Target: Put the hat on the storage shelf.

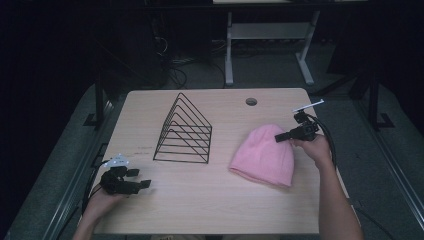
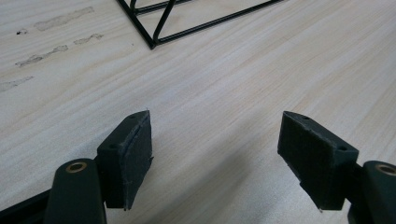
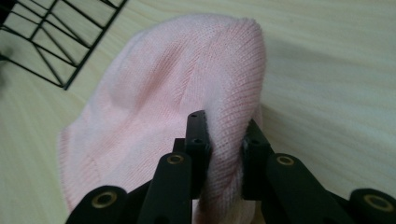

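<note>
- Your right hand-held gripper [image 3: 223, 140] is clamped on a fold at the crown of the pink hat [image 1: 264, 155], at the table's right side.
- The hat's long axis runs from that gripper toward you; its brim is the near end.
- Your left hand-held gripper [image 2: 224, 163], jaws apart and empty, sits well apart, near-left.
- The wire rack [image 1: 184, 131] stands between them on the wooden table [image 1: 210, 200]; dark floor surrounds it.
</note>
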Demonstrator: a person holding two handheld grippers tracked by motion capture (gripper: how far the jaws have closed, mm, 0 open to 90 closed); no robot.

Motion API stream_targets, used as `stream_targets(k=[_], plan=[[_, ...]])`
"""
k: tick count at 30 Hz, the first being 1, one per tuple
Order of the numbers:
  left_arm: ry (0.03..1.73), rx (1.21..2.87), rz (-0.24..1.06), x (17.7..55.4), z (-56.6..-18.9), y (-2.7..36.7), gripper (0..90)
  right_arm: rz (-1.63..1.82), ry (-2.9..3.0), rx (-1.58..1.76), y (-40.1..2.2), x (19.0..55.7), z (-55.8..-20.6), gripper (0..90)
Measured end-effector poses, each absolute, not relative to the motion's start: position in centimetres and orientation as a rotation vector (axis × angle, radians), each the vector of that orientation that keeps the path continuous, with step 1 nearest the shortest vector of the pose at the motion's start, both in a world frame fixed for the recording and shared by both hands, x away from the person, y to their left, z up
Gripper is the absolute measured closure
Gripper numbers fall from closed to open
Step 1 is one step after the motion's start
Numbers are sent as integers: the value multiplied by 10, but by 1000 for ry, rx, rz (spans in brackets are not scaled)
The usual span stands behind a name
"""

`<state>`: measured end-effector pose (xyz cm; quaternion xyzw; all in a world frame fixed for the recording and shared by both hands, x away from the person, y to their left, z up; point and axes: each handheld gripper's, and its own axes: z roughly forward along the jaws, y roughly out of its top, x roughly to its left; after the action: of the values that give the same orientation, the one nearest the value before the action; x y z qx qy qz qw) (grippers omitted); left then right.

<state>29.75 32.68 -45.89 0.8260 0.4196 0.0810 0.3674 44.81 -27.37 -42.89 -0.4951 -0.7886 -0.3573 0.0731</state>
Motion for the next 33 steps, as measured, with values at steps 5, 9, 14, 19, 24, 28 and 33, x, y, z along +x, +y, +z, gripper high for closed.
stream_targets(k=[5, 9, 14, 19, 24, 28, 33], plan=[[1078, 2117, 194, 299, -458, 327, 263, -1133, -2392, -1427, -272, 443, -410, 772], [1086, 2102, 184, 301, -458, 327, 263, -1200, -2424, -1377, -270, 438, -390, 772], [1079, 2089, 186, 301, -454, 326, 263, -1230, -2458, -1341, -266, 434, -375, 772], [1072, 2074, 182, 300, -449, 328, 263, -1290, -2498, -1286, -262, 429, -354, 773], [1049, 2078, 179, 301, -442, 327, 263, -1323, -2546, -1242, -257, 425, -334, 773], [1023, 2084, 162, 304, -434, 326, 263, -1343, -2571, -1225, -253, 422, -321, 773], [990, 2095, 147, 306, -425, 328, 263, -1372, -2593, -1206, -248, 419, -306, 774]])
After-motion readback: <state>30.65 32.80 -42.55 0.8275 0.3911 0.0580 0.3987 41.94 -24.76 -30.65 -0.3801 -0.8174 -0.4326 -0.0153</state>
